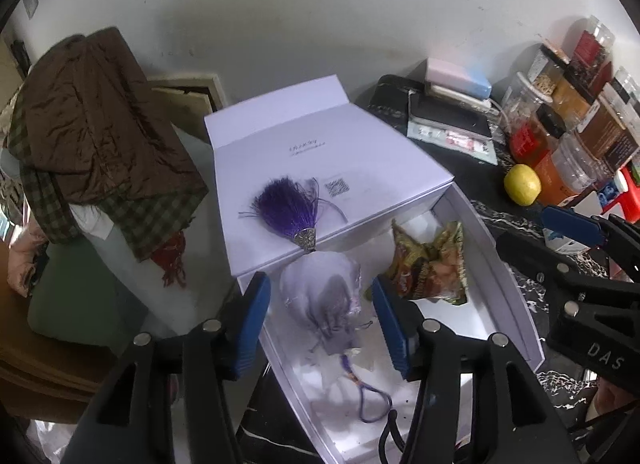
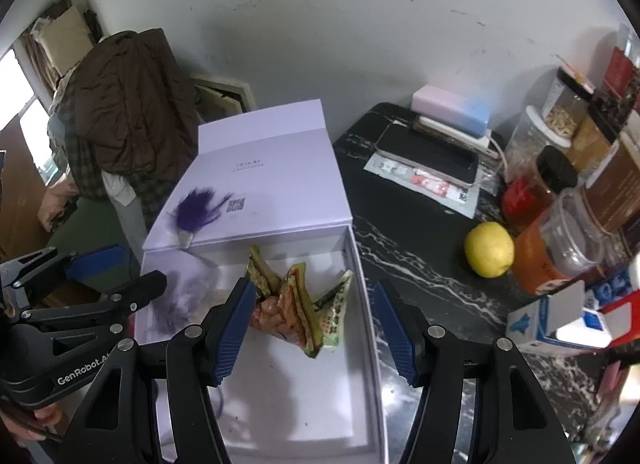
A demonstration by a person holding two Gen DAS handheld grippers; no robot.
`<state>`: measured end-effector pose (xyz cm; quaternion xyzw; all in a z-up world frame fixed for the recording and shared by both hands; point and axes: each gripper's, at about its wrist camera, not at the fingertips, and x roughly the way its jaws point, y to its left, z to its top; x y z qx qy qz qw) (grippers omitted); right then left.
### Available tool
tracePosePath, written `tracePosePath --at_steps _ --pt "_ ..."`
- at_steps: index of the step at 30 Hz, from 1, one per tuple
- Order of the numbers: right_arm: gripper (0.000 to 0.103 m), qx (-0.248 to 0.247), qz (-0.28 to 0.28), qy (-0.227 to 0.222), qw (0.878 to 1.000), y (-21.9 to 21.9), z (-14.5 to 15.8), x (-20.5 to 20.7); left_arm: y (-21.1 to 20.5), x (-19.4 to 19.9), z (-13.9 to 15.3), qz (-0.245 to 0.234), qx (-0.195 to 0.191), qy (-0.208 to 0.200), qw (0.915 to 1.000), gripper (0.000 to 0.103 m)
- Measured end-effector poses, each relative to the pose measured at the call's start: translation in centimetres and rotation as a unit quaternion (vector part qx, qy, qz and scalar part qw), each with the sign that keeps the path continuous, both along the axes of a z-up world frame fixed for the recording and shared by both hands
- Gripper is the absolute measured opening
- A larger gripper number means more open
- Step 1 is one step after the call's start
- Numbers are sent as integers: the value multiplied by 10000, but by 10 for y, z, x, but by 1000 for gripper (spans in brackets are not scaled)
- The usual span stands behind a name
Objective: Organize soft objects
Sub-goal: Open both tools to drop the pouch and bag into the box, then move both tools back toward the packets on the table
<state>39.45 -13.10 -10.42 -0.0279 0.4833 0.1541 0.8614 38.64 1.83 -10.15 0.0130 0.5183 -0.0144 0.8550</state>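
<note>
A lavender box [image 1: 502, 284] lies open on the black marble table, its lid [image 1: 312, 167] folded back. Inside lie a grey-lilac drawstring pouch [image 1: 324, 296] with a purple tassel [image 1: 288, 207] resting on the lid, and a crumpled snack packet [image 1: 430, 268]. My left gripper [image 1: 320, 316] is open above the pouch, one blue pad on each side. My right gripper [image 2: 316, 324] is open above the snack packet [image 2: 304, 304], over the box [image 2: 362, 284]. The pouch [image 2: 180, 296] is partly hidden behind the left gripper [image 2: 116, 268] in the right wrist view.
A yellow lemon [image 2: 489, 250] sits on the marble table [image 2: 420, 232] to the right of the box. Jars and cartons [image 2: 568, 199] crowd the right side. A phone on papers [image 2: 428, 155] lies at the back. A brown jacket [image 1: 92, 119] hangs to the left.
</note>
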Motion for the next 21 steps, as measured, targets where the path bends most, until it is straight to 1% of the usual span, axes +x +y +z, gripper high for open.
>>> tracePosePath --at_steps 1,2,3,4,8,12,16,19,21 --pt "66 -27 -6 -15 10000 -1 4 -1 -2 -1 5 -5 4 -23 10000 55" --pt "66 -46 -17 -40 10000 -3 7 -3 -2 -1 9 -6 -1 -44 10000 61" --pt "66 -56 -27 -70 10000 -5 10 -4 -3 -2 15 -2 -17 -77 10000 70" --pt "66 -51 -38 -102 9999 -7 16 -6 -3 -3 21 5 -33 -123 9999 72" --pt "66 7 -97 -200 9998 -15 36 -13 -5 -11 47 -26 -94 -288 9995 73" --pt "66 33 -119 -400 9991 -19 61 -21 -7 -20 74 -48 -113 -448 9989 73" --pt "67 76 -99 -630 9979 -21 92 -34 -9 -35 104 -70 -58 -721 9974 73" --pt "70 73 -67 -849 9963 -21 115 -46 -9 -48 127 -107 -127 -884 9959 73" --pt "70 63 -43 -987 9951 -22 130 -54 -10 -59 144 -140 -208 -1019 9945 73"
